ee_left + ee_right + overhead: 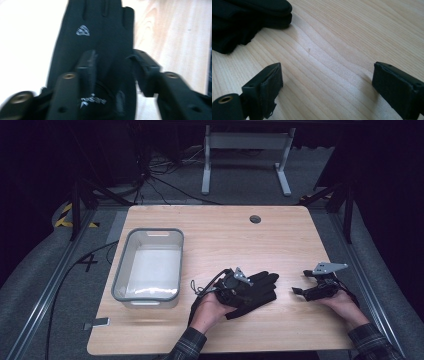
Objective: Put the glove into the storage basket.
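Pale wood tabletop (280,245) runs out under both of my hands, with dark floor and a metal frame beyond its far edge.

My left claw (113,62) is the one that matters. Its jaws stand about half spread and sit low over a black glove (100,30). The cloth passes between and under the two pads. As far as I can judge through the blur, neither pad is pinching it, so I take the claw as open and holding nothing.

The glove starts right at my fingertips and stretches straight ahead of the claw. The printed cuff end is nearest me, the small silver logo is farther out, and the fingers are farthest. Its long axis therefore runs along my line of reach, not across it. The glove is also wider than the gap between my jaws, so closing now would catch only a fold of the cuff end rather than the whole width.

From above, my left claw (245,282) lies on top of the glove (260,287), whose fingers point away toward my other hand.

My right claw (327,82) rests just above bare wood with its jaws wide apart and nothing between them. From there the glove (249,15) is ahead and off to one side, near but not touching. The left is plainly the closer hand.

Well behind my left wrist, on the opposite side from the glove, stands a grey bin (122,270).
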